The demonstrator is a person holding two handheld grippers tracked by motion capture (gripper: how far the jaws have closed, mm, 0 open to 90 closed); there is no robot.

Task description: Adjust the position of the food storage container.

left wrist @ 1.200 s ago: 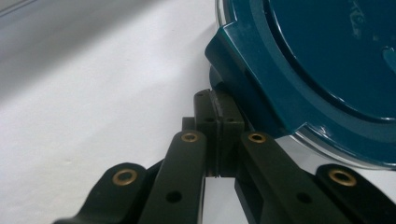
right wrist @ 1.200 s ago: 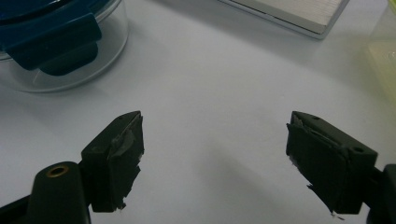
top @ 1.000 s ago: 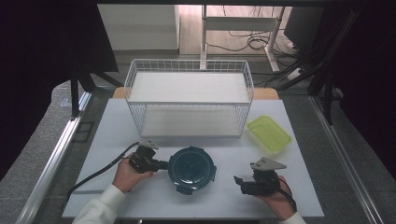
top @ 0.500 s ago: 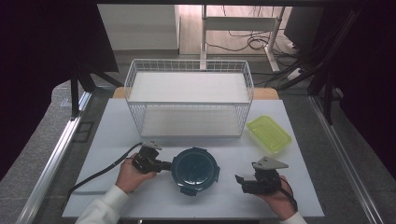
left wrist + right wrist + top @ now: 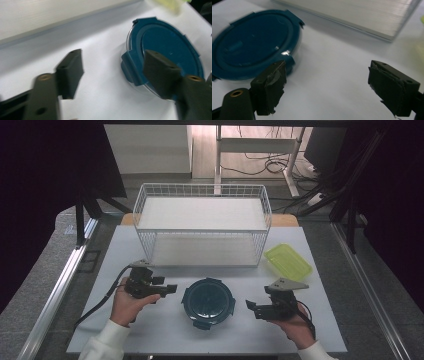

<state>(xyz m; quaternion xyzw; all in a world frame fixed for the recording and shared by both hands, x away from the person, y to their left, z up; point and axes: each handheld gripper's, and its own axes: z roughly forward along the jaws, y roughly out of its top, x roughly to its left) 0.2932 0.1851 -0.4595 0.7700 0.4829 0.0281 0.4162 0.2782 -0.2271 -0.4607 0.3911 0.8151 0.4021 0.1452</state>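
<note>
A round clear container with a dark blue clip lid (image 5: 208, 302) sits on the white table between my two grippers. My left gripper (image 5: 170, 289) hovers just left of it, pointing at its left clip. Its jaws have just been opening and stand open with nothing between them (image 5: 112, 60); the container (image 5: 165, 42) lies beyond the right jaw. My right gripper (image 5: 250, 306) is held just right of the container, open wide and empty (image 5: 328, 68). The blue lid (image 5: 254, 42) shows past its left jaw, apart from it.
A white wire basket (image 5: 202, 195) with a white shelf stands across the back of the table. A yellow-green plastic lid (image 5: 287, 261) lies at its right front corner. The table's front edge (image 5: 200, 351) runs close below both hands.
The left gripper has drawn back from the container's left edge, lifted a little, and its jaws have opened. The right gripper has risen slightly. The container stays in place.
</note>
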